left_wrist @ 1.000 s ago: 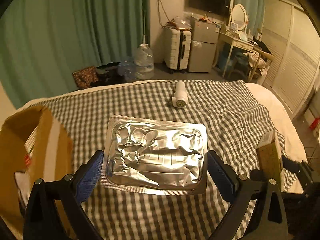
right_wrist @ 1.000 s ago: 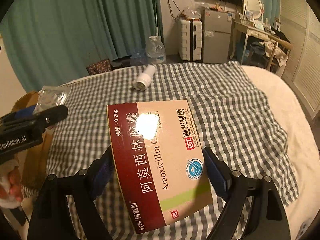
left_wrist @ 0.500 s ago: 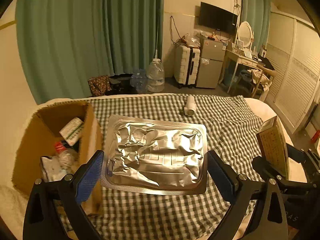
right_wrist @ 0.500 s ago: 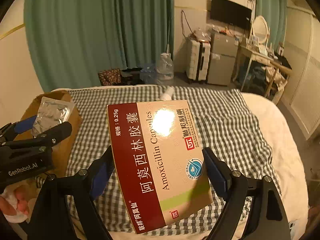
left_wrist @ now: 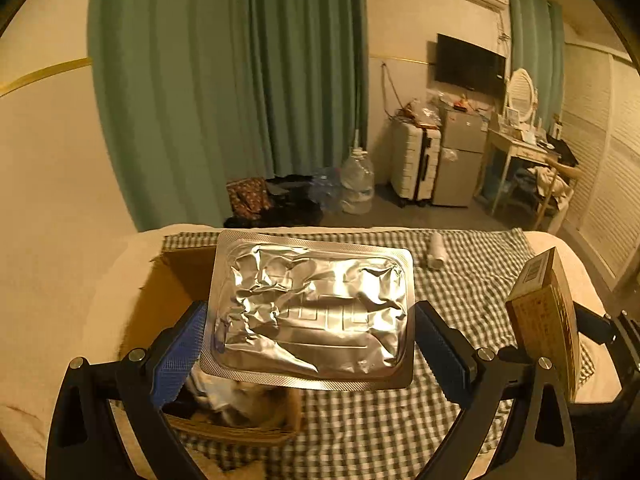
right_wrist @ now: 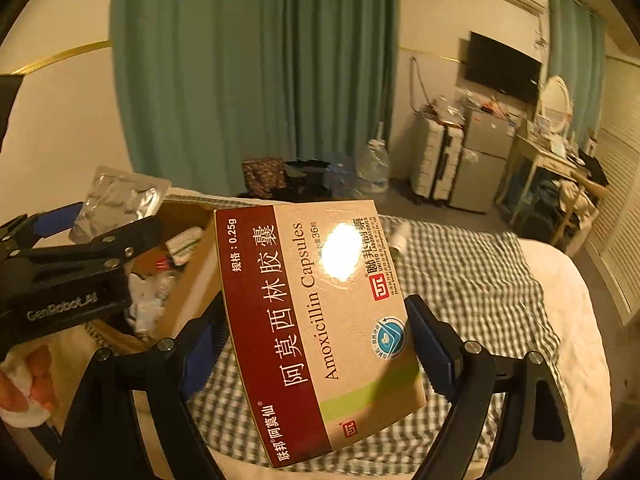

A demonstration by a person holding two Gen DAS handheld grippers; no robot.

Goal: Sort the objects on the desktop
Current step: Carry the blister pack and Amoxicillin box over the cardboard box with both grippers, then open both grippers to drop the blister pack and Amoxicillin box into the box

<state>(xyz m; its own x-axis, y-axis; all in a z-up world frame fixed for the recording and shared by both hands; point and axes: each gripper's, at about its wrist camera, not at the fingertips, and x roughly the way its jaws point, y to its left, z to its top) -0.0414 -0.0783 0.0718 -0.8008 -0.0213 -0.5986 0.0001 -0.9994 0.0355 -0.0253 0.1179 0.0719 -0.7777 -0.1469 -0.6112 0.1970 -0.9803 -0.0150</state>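
**Both grippers loaded above the bed, left one over the box**

Left wrist view: my left gripper [left_wrist: 310,344] is clamped on a silver foil blister pack [left_wrist: 312,312], its blue pads [left_wrist: 180,350] pressing the pack's two side edges. I hold the pack flat, directly above the open cardboard box [left_wrist: 176,276], which sits at the left end of the checked cloth [left_wrist: 472,292] on the bed. The pack hides most of the box; crumpled white items show inside, below the pack's near edge. A small white bottle [left_wrist: 436,250] lies on its side on the cloth, well apart from the box, toward the far edge. At the right edge of this view the medicine box [left_wrist: 548,316] appears end-on.

Right wrist view: my right gripper [right_wrist: 316,344] is closed on that medicine box [right_wrist: 316,320], a flat red-and-beige carton printed "Amoxicillin Capsules", gripped by its long sides and held tilted in the air above the cloth [right_wrist: 480,280]. A bright glare spot sits on its face. To the left, the left gripper [right_wrist: 100,224] holds the foil pack [right_wrist: 120,200] over the cardboard box [right_wrist: 192,280], where small packets lie in a heap. The white bottle [right_wrist: 400,236] shows just past the carton's upper right corner
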